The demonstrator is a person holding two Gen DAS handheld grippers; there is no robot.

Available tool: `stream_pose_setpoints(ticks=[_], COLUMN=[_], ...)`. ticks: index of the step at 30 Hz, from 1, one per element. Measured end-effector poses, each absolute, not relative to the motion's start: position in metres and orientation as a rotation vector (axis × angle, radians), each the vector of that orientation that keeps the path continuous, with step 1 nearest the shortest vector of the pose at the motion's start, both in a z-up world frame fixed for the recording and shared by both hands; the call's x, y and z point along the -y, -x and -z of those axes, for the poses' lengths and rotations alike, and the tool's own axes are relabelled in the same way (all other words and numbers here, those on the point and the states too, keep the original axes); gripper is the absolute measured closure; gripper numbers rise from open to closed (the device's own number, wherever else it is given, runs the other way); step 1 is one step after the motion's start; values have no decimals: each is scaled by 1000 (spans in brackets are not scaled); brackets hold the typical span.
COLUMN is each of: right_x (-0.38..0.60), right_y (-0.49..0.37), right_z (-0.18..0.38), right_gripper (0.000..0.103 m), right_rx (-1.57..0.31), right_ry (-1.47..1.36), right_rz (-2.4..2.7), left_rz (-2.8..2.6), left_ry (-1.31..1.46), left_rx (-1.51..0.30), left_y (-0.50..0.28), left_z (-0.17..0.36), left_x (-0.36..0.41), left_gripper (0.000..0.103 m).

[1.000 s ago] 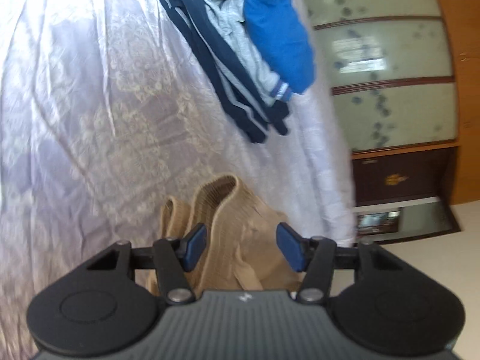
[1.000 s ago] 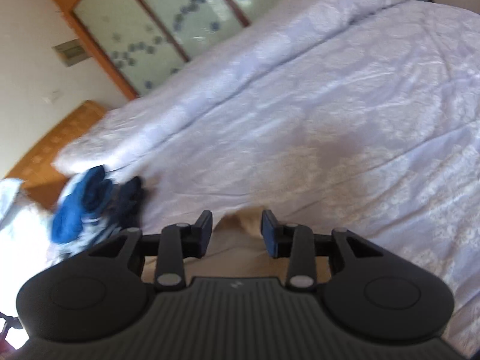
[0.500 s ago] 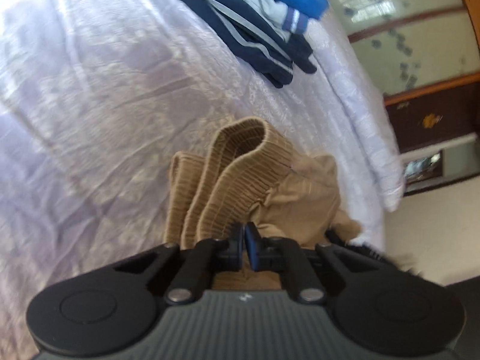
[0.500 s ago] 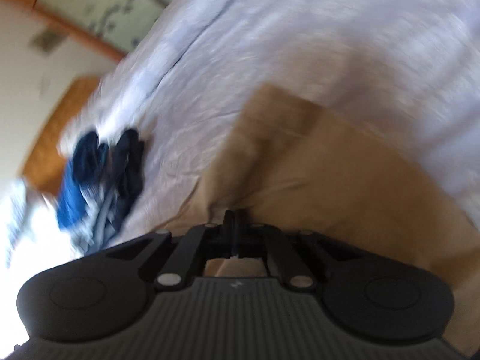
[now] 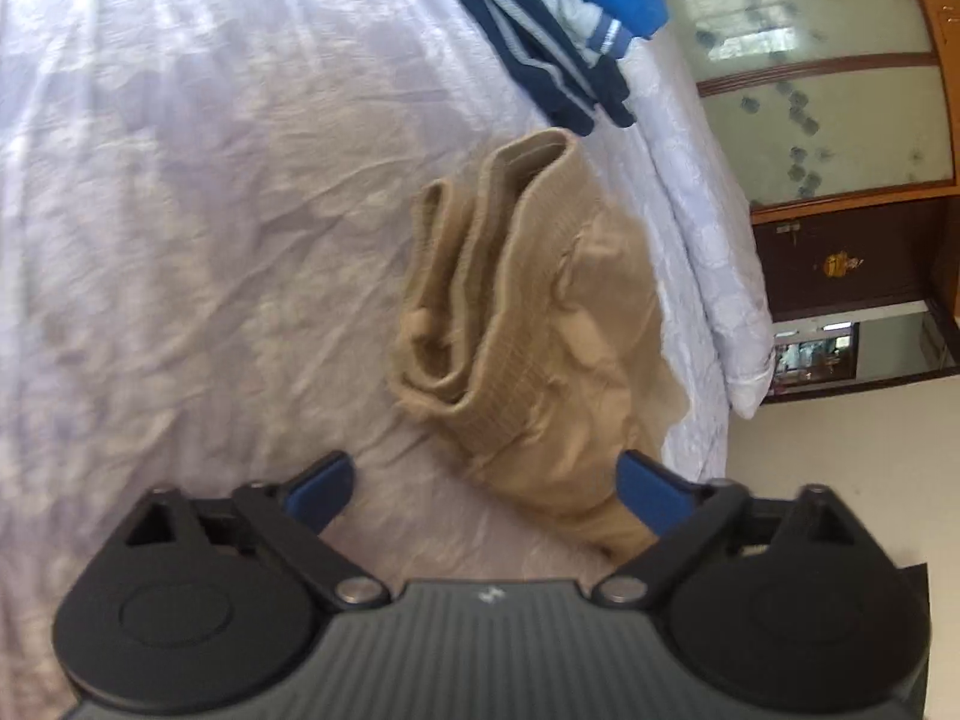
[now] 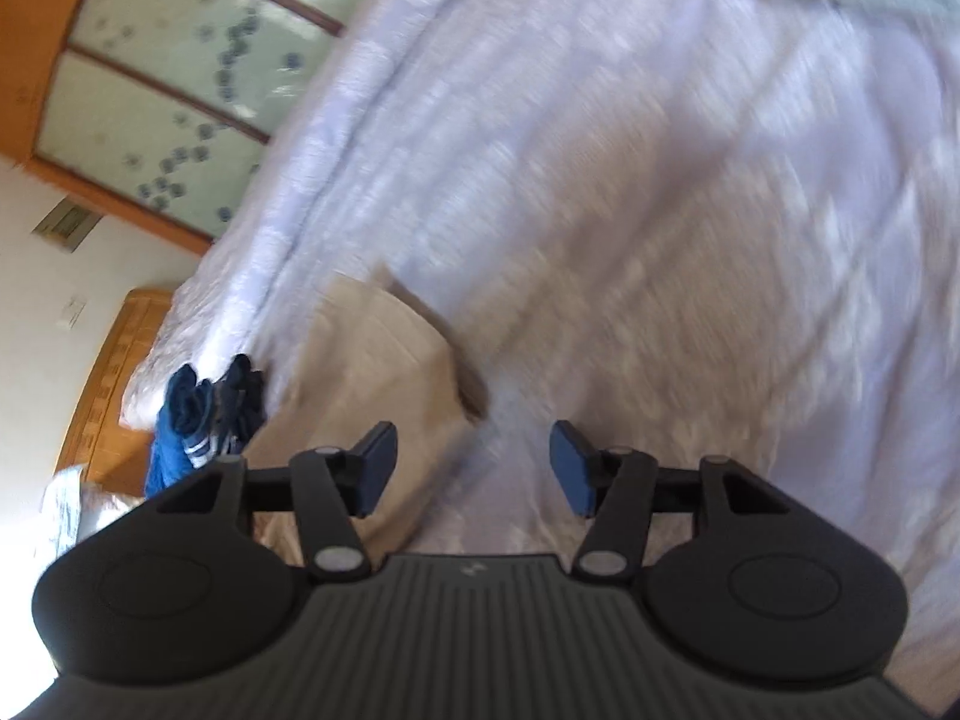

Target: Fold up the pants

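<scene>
**Tan pants released on the bed, both grippers spread**

The tan pants (image 5: 528, 324) lie bunched on the white quilted bedspread (image 5: 210, 210), near the bed's edge, with the ribbed waistband (image 5: 510, 228) folded over itself and standing up in loops. The left gripper (image 5: 486, 489) hangs just in front of the heap; its blue-padded fingers (image 5: 318, 489) have just been opening and now stand wide apart, the right-hand pad just beside the fabric's lower corner, nothing pinched between them.

In the blurred right wrist view, the right gripper (image 6: 474, 468) has likewise just been opening, its fingers (image 6: 573, 468) spread with bare bedspread (image 6: 660, 240) between them. A flat tan panel of the pants (image 6: 384, 360) lies beyond and behind its left finger.

A pile of navy, grey and bright blue clothes (image 5: 558, 24) sits farther along the bed, apart from the pants. Beyond the bed stands a wooden wardrobe with frosted patterned glass panels (image 5: 810, 120).
</scene>
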State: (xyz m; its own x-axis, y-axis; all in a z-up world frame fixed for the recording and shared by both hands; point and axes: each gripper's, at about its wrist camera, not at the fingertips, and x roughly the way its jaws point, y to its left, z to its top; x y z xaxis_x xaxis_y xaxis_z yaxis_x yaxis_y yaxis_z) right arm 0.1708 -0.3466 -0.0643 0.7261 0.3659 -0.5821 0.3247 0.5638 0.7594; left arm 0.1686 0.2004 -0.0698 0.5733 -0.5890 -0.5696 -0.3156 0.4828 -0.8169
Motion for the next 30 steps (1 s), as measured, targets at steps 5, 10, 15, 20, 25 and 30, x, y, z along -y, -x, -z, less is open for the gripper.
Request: stream_pose_setpoints(ticks=[5, 10, 15, 20, 25, 30], right_x=[315, 290, 304, 307, 314, 322], right_y=[-208, -230, -207, -143, -49, 11], right_z=[64, 56, 38, -12, 1, 50], right_gripper=[42, 76, 95, 95, 95, 91], right_rx=[-828, -828, -802, -737, -841, -902], right_ry=[-1049, -916, -981, -880, -863, -1016], right_rz=[-97, -66, -103, -141, -110, -41], left_rz=[144, 116, 174, 270, 295, 298], left_ry=[1167, 1164, 1145, 1038, 992, 1041], left_rx=[-1026, -1063, -1081, -1105, -1190, -1191], left_y=[-198, -214, -195, -154, -96, -74], left_z=[79, 90, 74, 47, 60, 83], left_x=[-195, -195, -203, -203, -206, -210], left_gripper=[28, 78, 80, 80, 80, 75])
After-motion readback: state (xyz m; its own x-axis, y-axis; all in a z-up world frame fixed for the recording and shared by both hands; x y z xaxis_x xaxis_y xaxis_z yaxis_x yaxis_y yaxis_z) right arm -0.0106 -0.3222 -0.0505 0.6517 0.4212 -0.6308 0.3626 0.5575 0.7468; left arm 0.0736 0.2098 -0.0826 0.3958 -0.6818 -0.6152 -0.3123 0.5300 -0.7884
